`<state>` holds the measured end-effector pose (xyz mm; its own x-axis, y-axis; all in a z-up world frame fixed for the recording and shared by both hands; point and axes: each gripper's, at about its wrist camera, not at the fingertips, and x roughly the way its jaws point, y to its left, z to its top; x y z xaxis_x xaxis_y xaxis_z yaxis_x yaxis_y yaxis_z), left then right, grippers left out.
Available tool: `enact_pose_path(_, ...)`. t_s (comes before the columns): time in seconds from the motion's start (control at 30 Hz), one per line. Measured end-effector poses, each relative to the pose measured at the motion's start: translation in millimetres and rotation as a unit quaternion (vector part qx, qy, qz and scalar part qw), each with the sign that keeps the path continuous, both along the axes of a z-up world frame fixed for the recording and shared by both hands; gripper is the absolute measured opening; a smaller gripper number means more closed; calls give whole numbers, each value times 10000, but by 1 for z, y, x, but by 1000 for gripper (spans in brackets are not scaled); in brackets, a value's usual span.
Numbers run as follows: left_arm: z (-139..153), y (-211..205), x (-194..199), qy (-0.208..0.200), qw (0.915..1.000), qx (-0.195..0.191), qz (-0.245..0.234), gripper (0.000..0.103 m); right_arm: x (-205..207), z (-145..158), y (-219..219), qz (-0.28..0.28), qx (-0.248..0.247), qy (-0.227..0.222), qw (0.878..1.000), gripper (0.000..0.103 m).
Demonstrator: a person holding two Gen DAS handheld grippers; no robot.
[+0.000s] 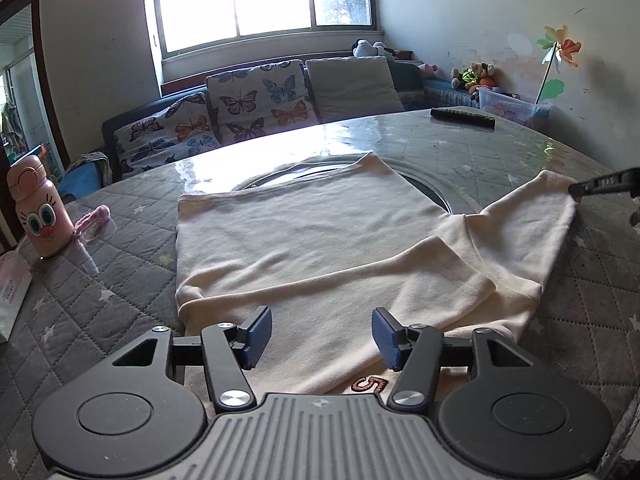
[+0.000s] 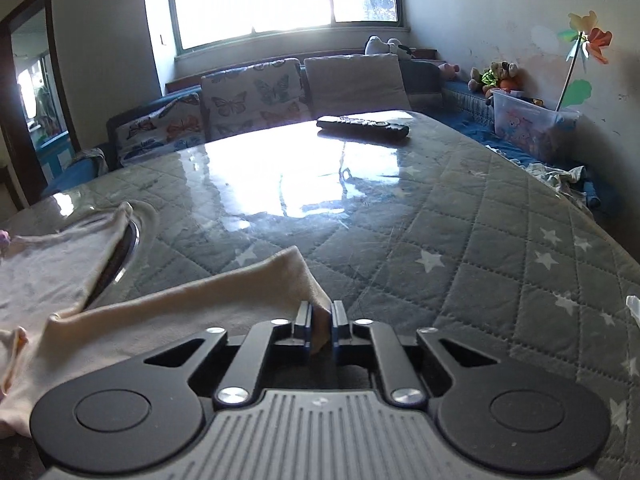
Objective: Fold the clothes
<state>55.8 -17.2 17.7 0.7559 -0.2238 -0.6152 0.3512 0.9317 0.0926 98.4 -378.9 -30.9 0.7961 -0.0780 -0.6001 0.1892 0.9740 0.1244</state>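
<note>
A cream long-sleeved shirt (image 1: pixel 304 232) lies flat on the quilted grey table (image 1: pixel 100 304), one sleeve folded across its body and the other stretched out to the right. My left gripper (image 1: pixel 322 334) is open and empty, low over the shirt's near edge. My right gripper (image 2: pixel 320 322) is shut on the cuff of the stretched sleeve (image 2: pixel 224 292) and holds it at the table surface. It shows in the left wrist view (image 1: pixel 576 190) at the sleeve's far end. The shirt's body (image 2: pixel 48 264) lies at the left of the right wrist view.
A pink cartoon bottle (image 1: pixel 38 208) stands at the table's left edge beside a white packet (image 1: pixel 12 296). A black remote (image 2: pixel 362 127) lies at the far side. A round metal rim (image 1: pixel 436 190) is set into the table under the shirt. A sofa (image 1: pixel 248 100) runs behind.
</note>
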Motion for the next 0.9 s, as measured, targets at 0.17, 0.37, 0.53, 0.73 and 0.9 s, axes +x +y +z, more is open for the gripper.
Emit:
enact_pose_path(0.17, -1, 6, 0, -27, 10000, -32, 83, 66, -11, 43, 12, 374, 113, -470, 9981, 5)
enact_pose_path(0.37, -2, 21, -4, -63, 9995, -186, 231, 73, -11, 95, 64, 1360, 117, -932, 9862, 4)
enact_pose_path(0.53, -2, 37, -11, -141, 9987, -336, 352, 81, -1, 123, 123, 2286, 94, -1155, 9666, 4)
enact_pose_path(0.73, 1, 57, -19, -279, 9972, -457, 515, 96, 22, 127, 196, 3119, 2, -1126, 9434, 4)
enact_pose_path(0.9, 1, 69, -23, -335, 9963, -500, 617, 103, 31, 114, 252, 3640, -49, -930, 9267, 4)
